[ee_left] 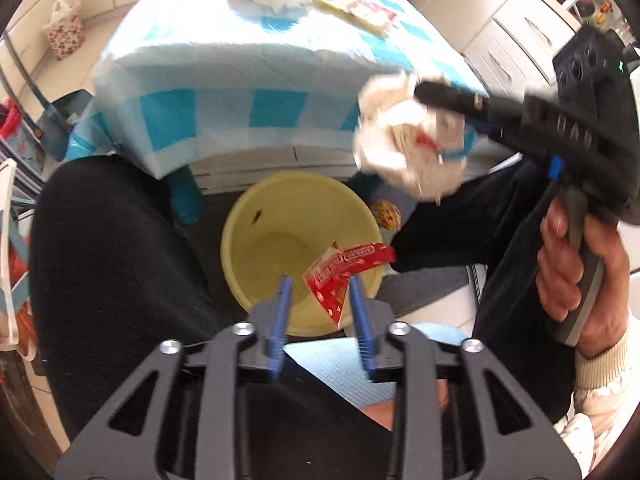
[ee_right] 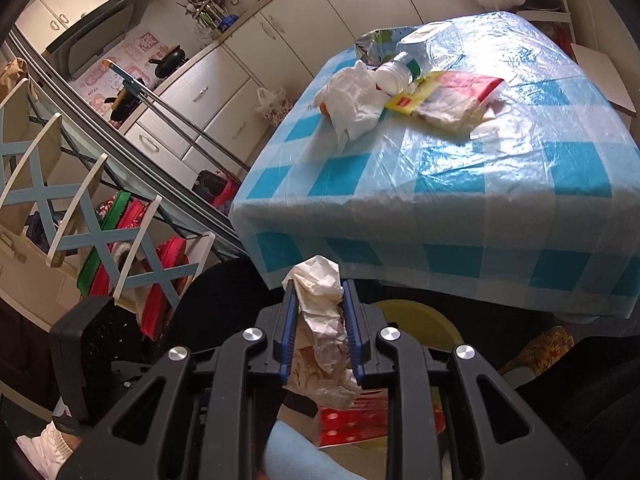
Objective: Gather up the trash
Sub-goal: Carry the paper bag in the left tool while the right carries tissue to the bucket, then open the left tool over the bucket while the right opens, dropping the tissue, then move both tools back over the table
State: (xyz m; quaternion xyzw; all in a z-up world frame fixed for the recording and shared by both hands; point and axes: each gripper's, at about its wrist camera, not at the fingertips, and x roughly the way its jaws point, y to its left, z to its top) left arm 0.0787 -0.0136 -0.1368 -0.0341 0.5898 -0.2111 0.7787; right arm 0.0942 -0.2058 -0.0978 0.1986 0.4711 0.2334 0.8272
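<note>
Red wrapper (ee_left: 344, 276) at frame centre, loose between parted fingers of left tool (ee_left: 320, 284), over yellow bin (ee_left: 240, 232). Right tool (ee_right: 318, 292) clamps crumpled tissue (ee_right: 320, 312). Checked surface (ee_right: 460, 168) upper right; kitchen cabinets (ee_right: 224, 92) behind.

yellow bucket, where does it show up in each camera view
Left wrist view: the yellow bucket sits low in the centre, on the floor under the table edge, with a red wrapper over its opening between the left gripper fingers.
Right wrist view: only part of its rim shows, low and right of centre, behind the right gripper that is shut on a crumpled tissue.
Shared landmark: the blue checked tablecloth.
</note>
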